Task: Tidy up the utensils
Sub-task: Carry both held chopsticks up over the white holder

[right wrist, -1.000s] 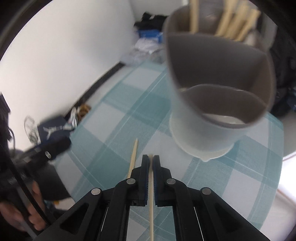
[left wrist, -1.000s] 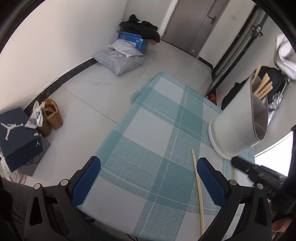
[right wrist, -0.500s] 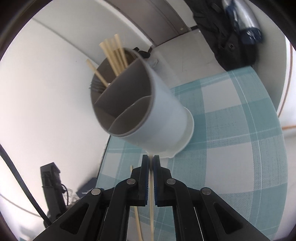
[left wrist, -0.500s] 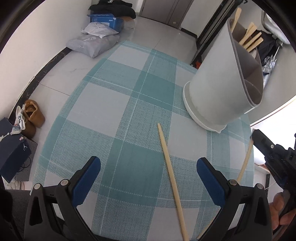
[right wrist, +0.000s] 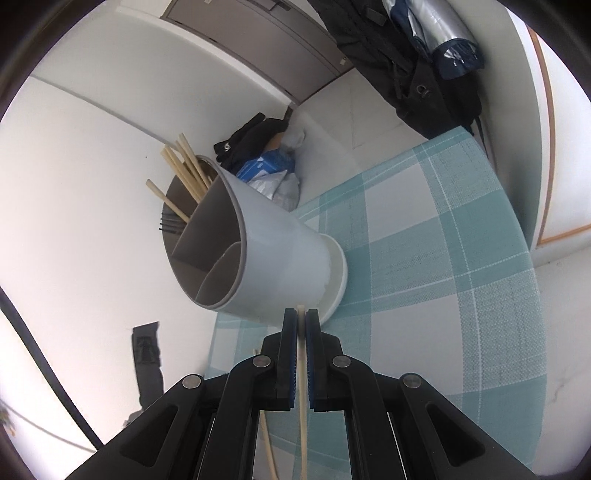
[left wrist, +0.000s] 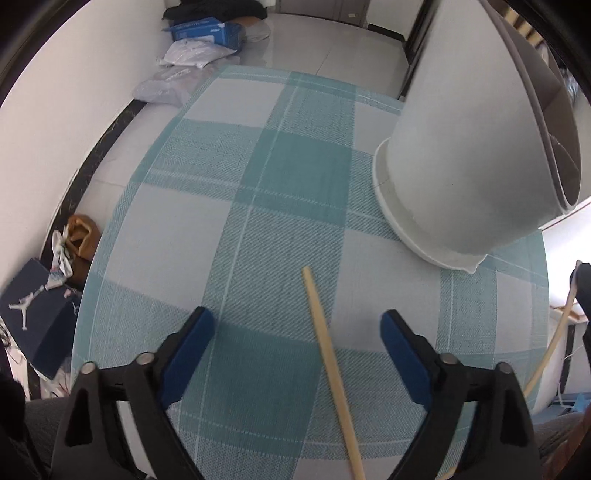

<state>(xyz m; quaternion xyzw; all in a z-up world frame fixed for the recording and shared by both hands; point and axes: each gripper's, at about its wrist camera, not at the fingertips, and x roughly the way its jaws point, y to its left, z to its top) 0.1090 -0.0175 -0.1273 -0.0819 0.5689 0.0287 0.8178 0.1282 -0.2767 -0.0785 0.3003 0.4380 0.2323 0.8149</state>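
Note:
A wooden chopstick (left wrist: 328, 354) lies on the teal checked tablecloth (left wrist: 295, 166), between the blue pads of my left gripper (left wrist: 295, 328). Those jaws are closing, and neither pad touches the stick. My right gripper (right wrist: 301, 321) is shut on a second chopstick (right wrist: 302, 369), whose tip points at the base of the white utensil holder (right wrist: 280, 251). The holder (left wrist: 461, 166) has grey dividers, and several chopsticks (right wrist: 184, 170) stand in its far compartment. In the left wrist view the right gripper (left wrist: 581, 280) shows at the right edge with its held chopstick (left wrist: 546, 362). The lying chopstick (right wrist: 267, 424) also shows low in the right wrist view.
The table's left edge drops to a tiled floor with a dark shoe box (left wrist: 33, 317), shoes (left wrist: 79, 236), plastic bags and a blue box (left wrist: 207, 29) along the wall. A black bag and jacket (right wrist: 424, 74) hang beyond the table's far end.
My left gripper has come down over the lying chopstick, and its jaws have narrowed around it. My right gripper has rolled and carried its chopstick across toward the holder's base.

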